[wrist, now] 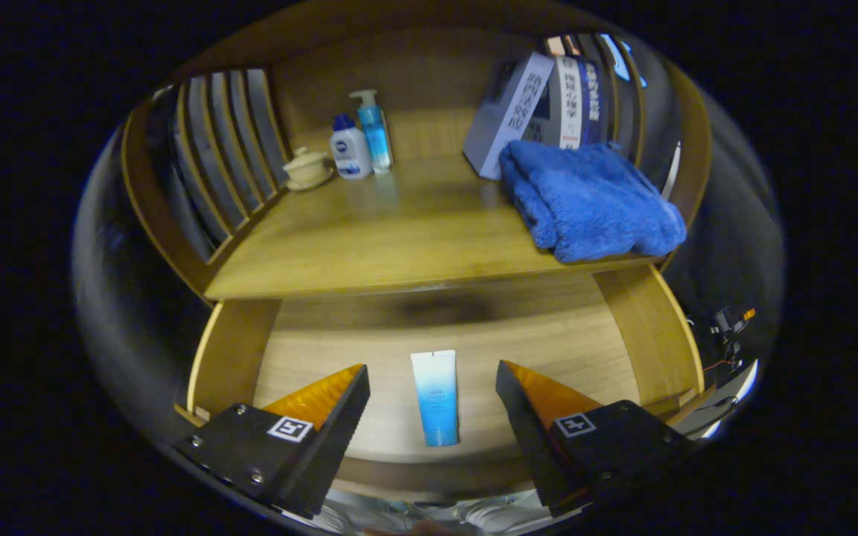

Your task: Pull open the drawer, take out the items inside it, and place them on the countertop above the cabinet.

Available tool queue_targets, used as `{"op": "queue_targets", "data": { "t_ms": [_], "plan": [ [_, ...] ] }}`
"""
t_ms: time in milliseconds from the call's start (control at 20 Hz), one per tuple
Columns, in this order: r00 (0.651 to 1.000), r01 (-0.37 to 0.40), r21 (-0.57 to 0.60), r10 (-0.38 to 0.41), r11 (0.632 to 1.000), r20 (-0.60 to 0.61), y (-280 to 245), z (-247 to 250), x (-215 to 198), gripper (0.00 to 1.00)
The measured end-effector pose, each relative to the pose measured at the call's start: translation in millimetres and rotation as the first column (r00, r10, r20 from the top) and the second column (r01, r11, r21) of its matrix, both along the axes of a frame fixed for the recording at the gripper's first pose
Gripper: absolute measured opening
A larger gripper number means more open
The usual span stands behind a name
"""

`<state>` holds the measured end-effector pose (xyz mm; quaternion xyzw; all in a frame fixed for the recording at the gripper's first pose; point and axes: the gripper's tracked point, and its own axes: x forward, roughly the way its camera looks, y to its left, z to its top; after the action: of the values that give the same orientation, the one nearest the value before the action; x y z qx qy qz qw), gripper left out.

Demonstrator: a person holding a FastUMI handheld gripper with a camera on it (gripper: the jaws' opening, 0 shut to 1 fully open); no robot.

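The wooden drawer [645,335] stands pulled out below the countertop [369,246]. A blue and white tube [436,398] lies flat on the drawer floor, pointing away from me. My gripper [433,372] hovers above the drawer, open, with the tube lying below the gap between the two fingers and neither finger touching it. A folded blue towel [593,201] rests on the right part of the countertop, its edge overhanging the front.
At the back left of the countertop stand a white bottle with a blue cap [348,149], a blue pump bottle [374,132] and a small lidded cup [307,168]. Books [541,112] lean at the back right behind the towel. Slatted side rails [220,156] flank the countertop.
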<state>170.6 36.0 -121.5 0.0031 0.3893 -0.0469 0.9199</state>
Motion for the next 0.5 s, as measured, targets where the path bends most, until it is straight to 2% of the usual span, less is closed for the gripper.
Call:
{"op": "queue_targets", "data": {
  "t_ms": [100,250,400,500],
  "plan": [
    [0.994,0.022,-0.005,-0.022,1.0,-0.105,-2,-21,6,1.0],
    [0.973,0.004,-0.021,-0.009,1.0,-0.23,0,-55,9,1.0],
    [0.941,0.016,-0.051,-0.033,0.999,-0.337,-2,-77,1,0.79],
    [0.928,0.01,-0.064,-0.033,0.998,-0.372,-2,-86,-4,0.79]
  ]
}}
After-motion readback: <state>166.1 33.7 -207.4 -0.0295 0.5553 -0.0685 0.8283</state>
